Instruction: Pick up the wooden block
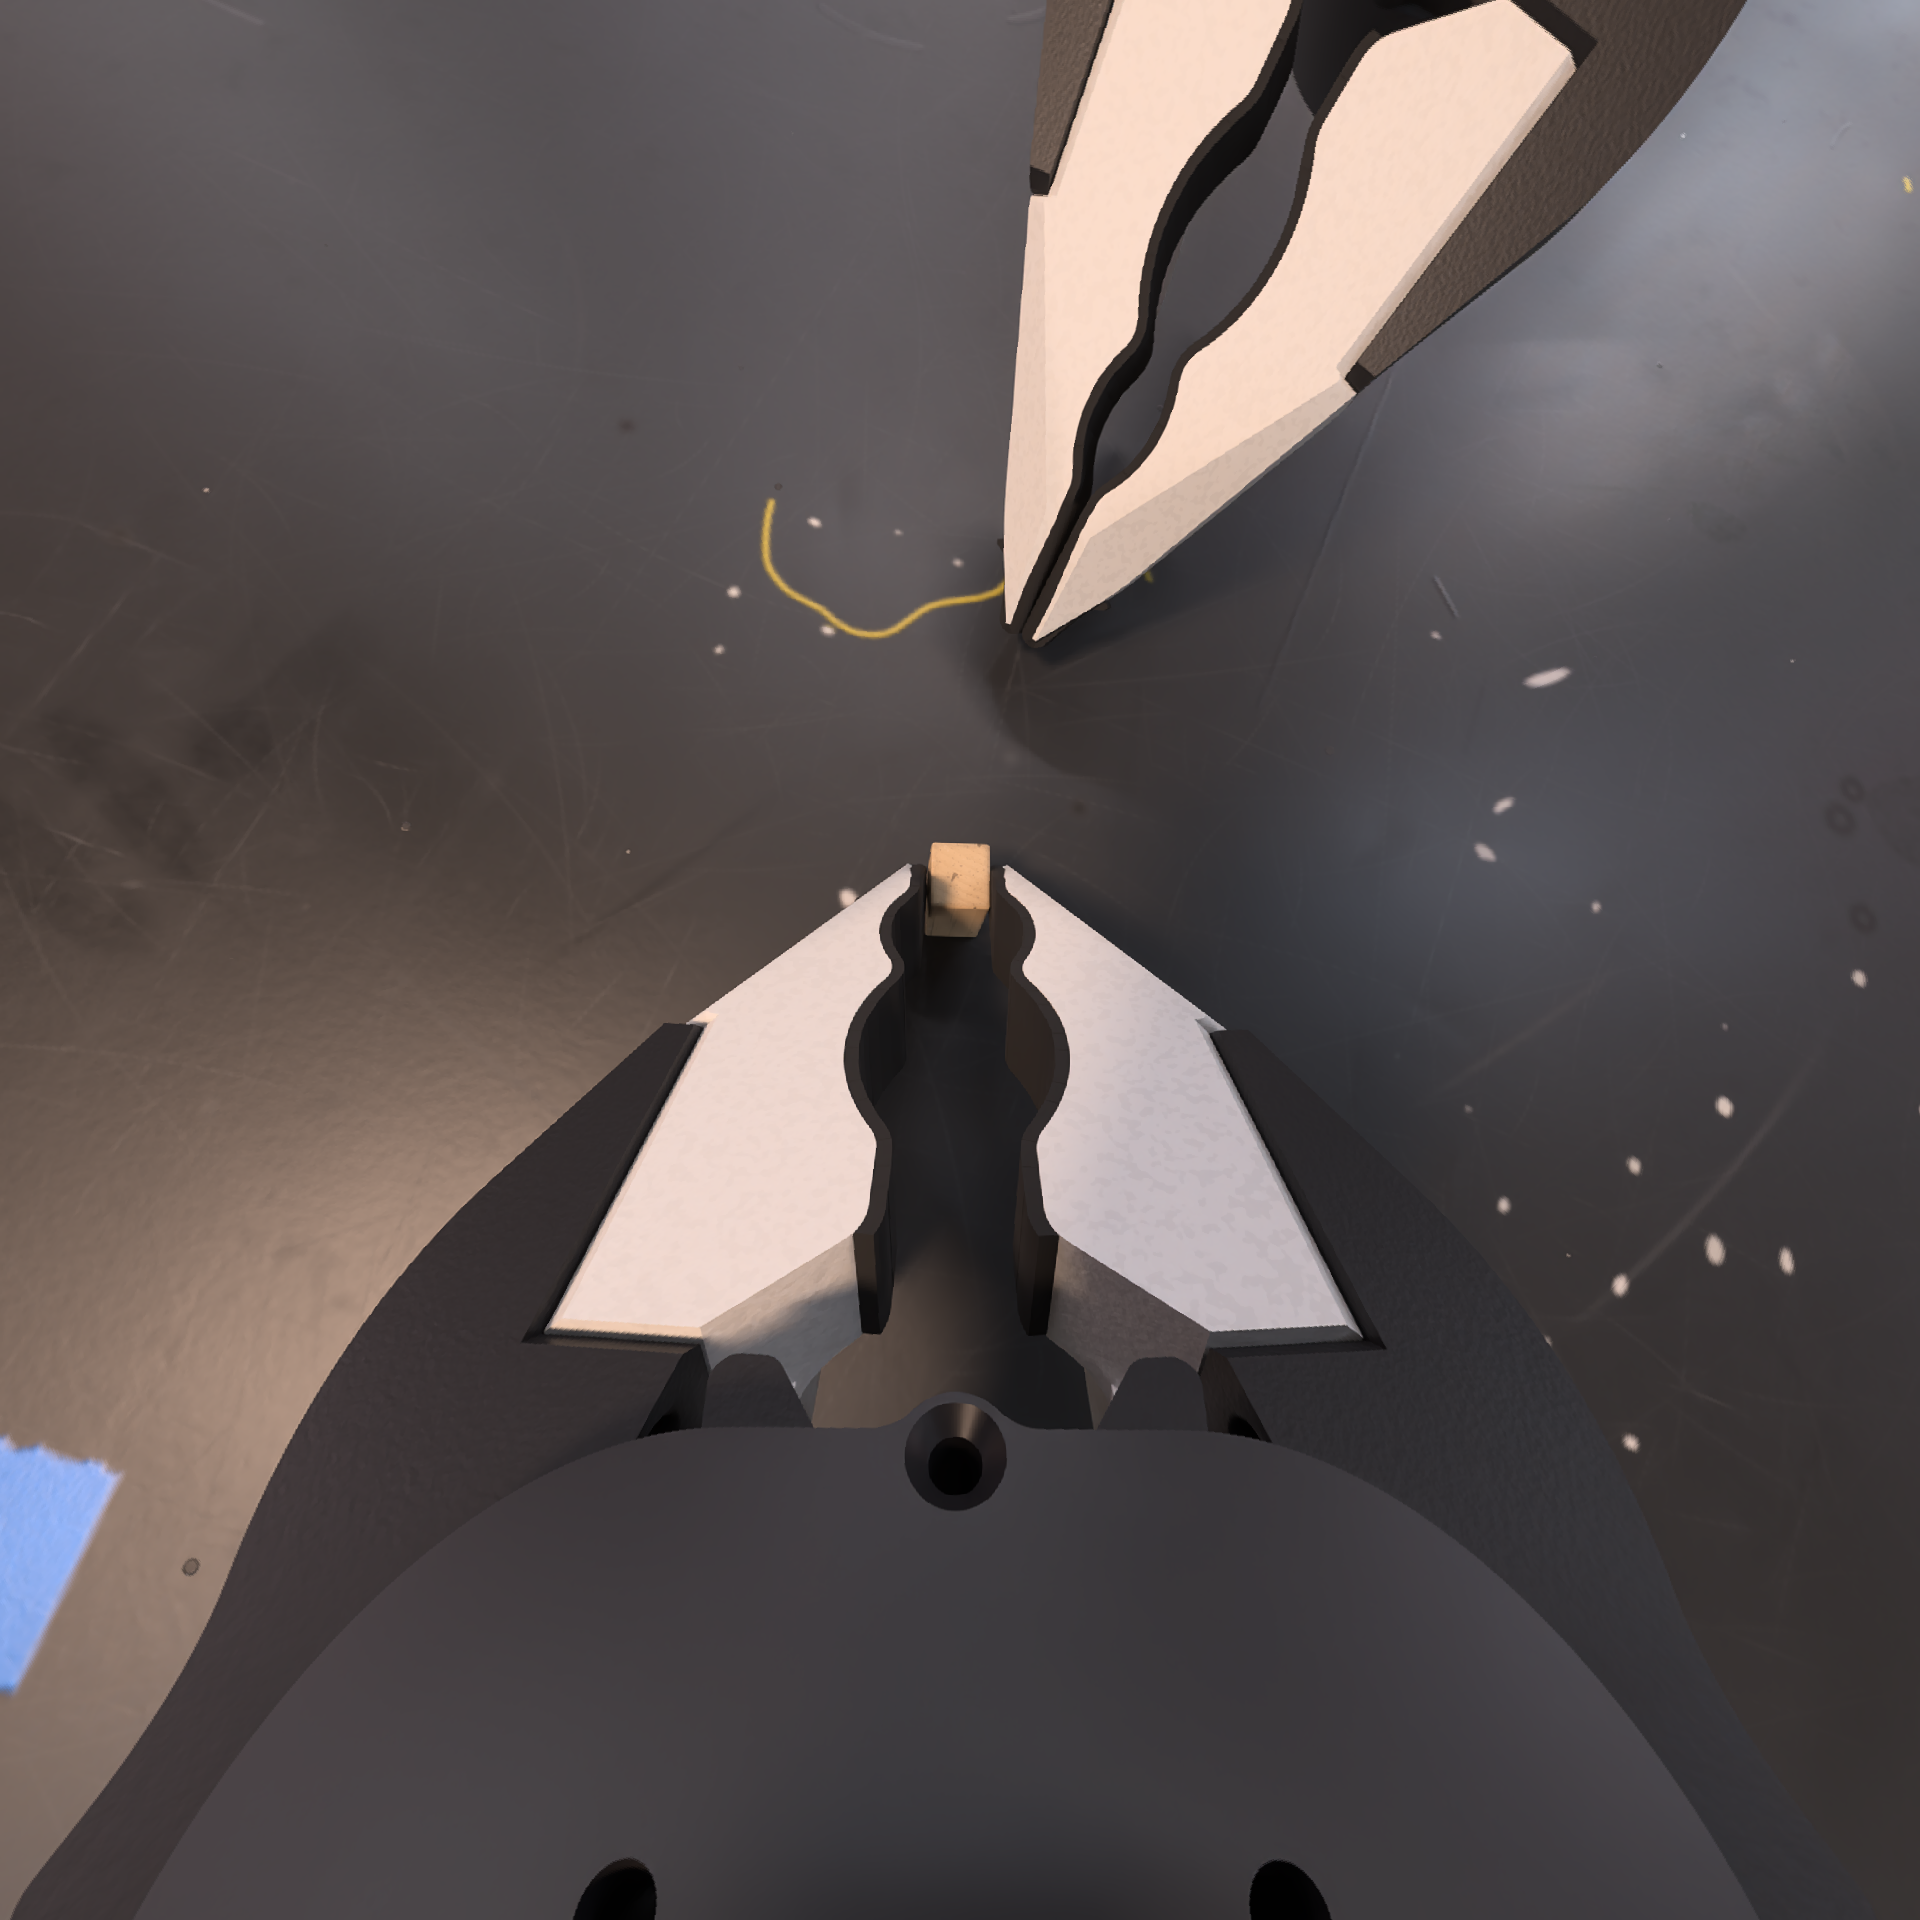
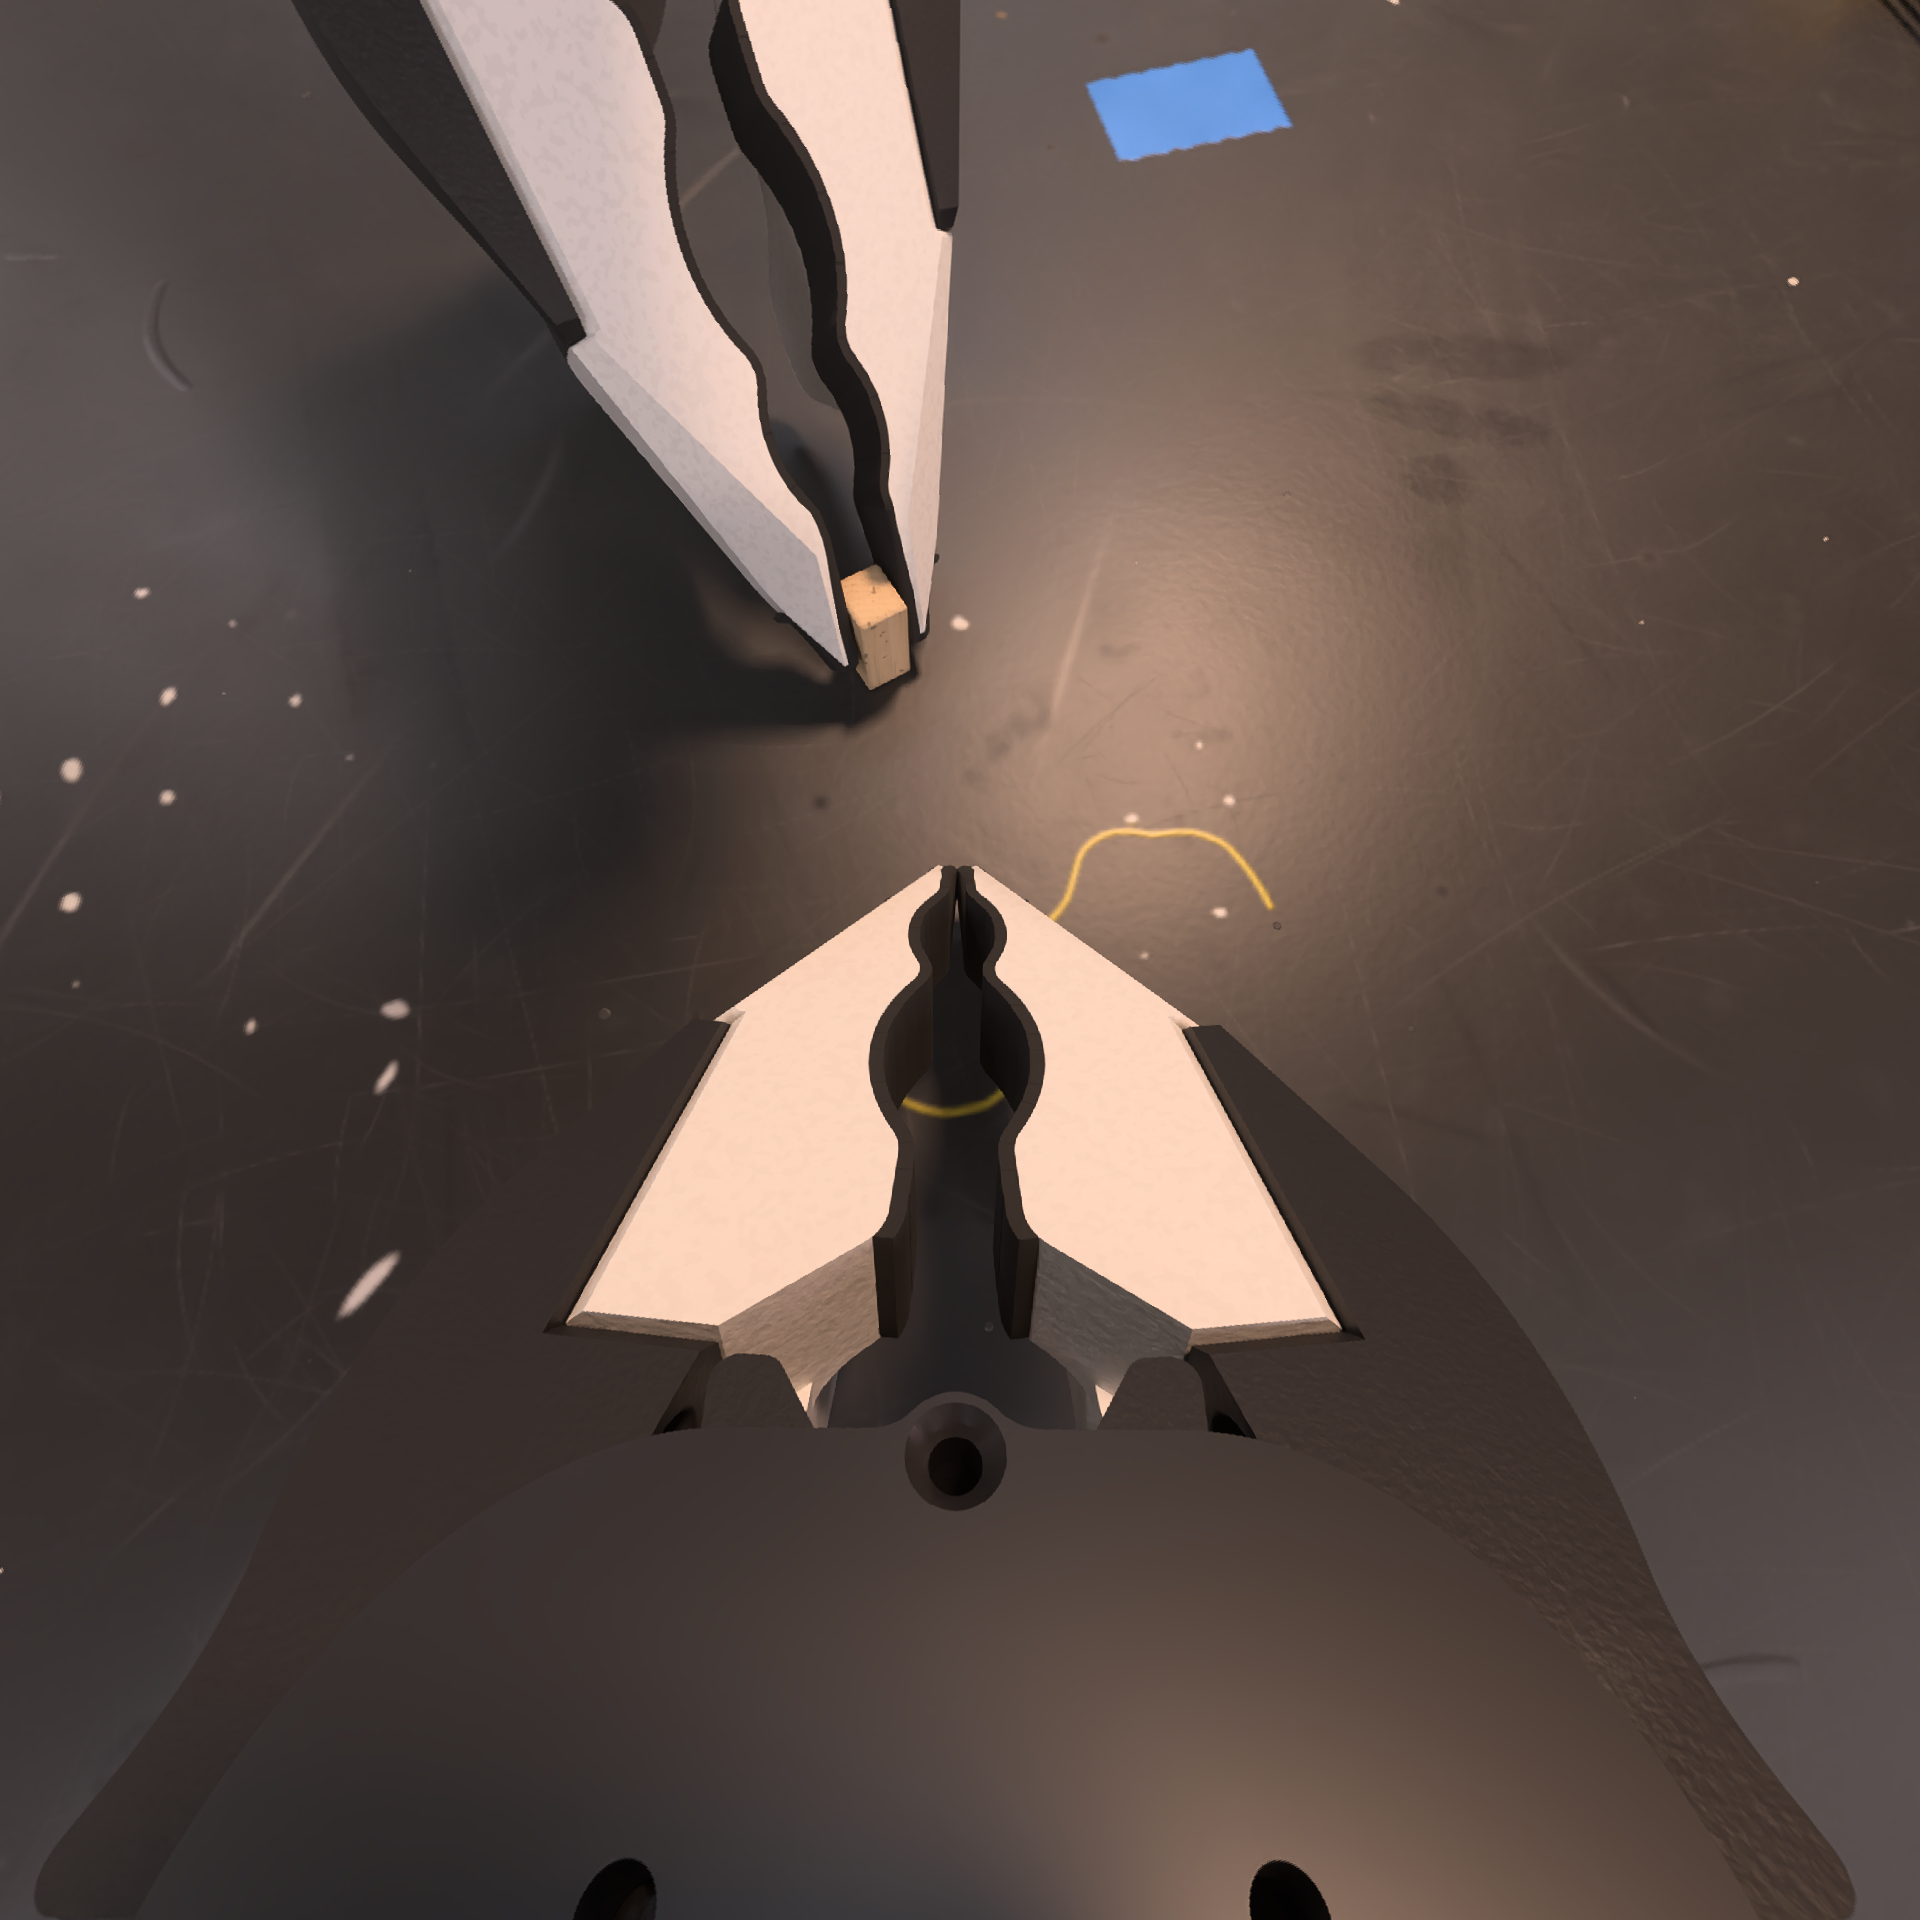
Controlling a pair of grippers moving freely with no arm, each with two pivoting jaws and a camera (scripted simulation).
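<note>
The wooden block [image 1: 958,888] is a small pale cube held between the fingertips of my left gripper [image 1: 958,878], which is shut on it. In the right wrist view the block [image 2: 878,629] sits between the tips of the left gripper [image 2: 878,649], at or just above the dark table; I cannot tell which. My right gripper [image 2: 958,873] is shut and empty, with its tips close to the table. In the left wrist view the right gripper [image 1: 1023,634] points down beyond the block and to its right, apart from it.
A thin yellow thread [image 1: 862,613] lies on the dark scratched table [image 1: 416,727] beside the right gripper's tips, and it also shows in the right wrist view [image 2: 1164,836]. A blue tape patch [image 2: 1184,104] lies farther off [image 1: 47,1538]. White specks dot the surface.
</note>
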